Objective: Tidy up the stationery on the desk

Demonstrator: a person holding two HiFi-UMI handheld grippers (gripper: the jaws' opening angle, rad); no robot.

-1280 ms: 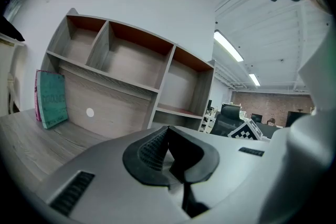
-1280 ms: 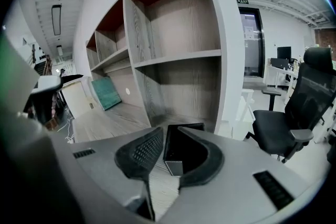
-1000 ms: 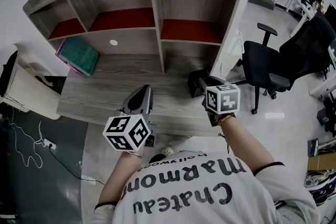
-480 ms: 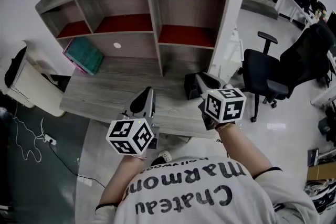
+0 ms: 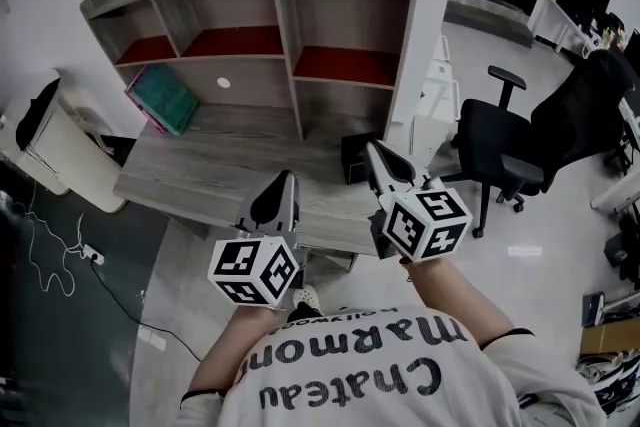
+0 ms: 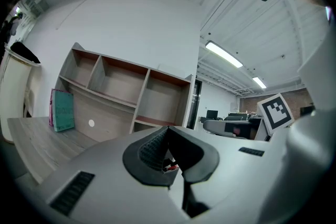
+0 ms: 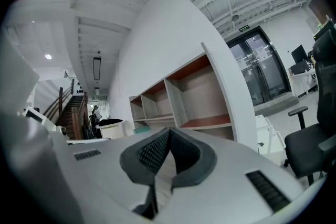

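Note:
On the grey wooden desk (image 5: 215, 165) a teal book (image 5: 163, 100) leans against the shelf unit (image 5: 290, 55); it also shows in the left gripper view (image 6: 63, 109). A black box (image 5: 354, 158) stands at the desk's right end. My right gripper (image 5: 373, 148) hovers just right of and above that box. Its jaws have just been closing and are shut (image 7: 169, 131) with nothing between them. My left gripper (image 5: 283, 178) hangs over the desk's front edge with its jaws together (image 6: 167, 129). A tiny red bit shows in the gap below its pads; I cannot tell what it is.
The shelf compartments look bare, with red boards on the upper level. A black office chair (image 5: 505, 140) stands right of the desk. A white cabinet (image 5: 55, 150) is at the left, with a cable (image 5: 50, 255) on the floor.
My right gripper has risen away from the black box and its jaws have closed. My left gripper has drifted back toward the desk's front edge.

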